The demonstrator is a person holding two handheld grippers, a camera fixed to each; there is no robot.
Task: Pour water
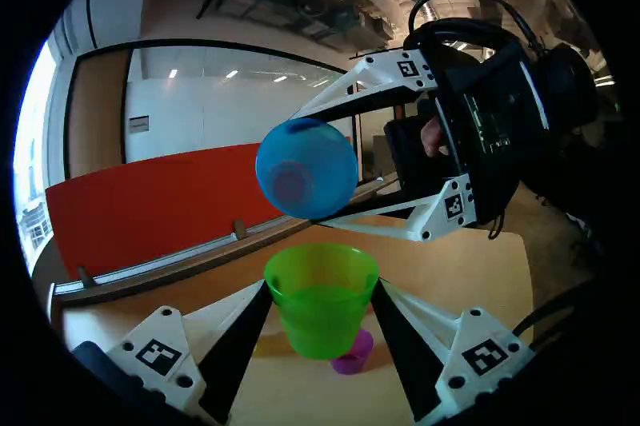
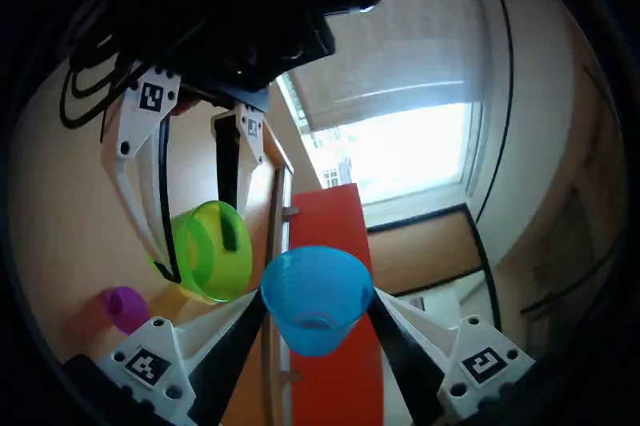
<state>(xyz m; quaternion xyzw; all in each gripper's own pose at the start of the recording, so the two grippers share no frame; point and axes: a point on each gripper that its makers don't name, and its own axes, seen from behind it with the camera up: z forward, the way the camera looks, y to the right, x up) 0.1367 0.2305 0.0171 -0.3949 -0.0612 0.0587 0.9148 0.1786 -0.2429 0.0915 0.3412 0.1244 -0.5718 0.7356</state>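
Where grn cup (image 1: 322, 298), purple cup (image 1: 354, 352) nr.

White jaws, black square markers (image 1: 157, 356), looped black cables (image 2: 84, 58)

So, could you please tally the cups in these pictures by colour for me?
green cup: 1
blue cup: 1
purple cup: 1
Total: 3 cups
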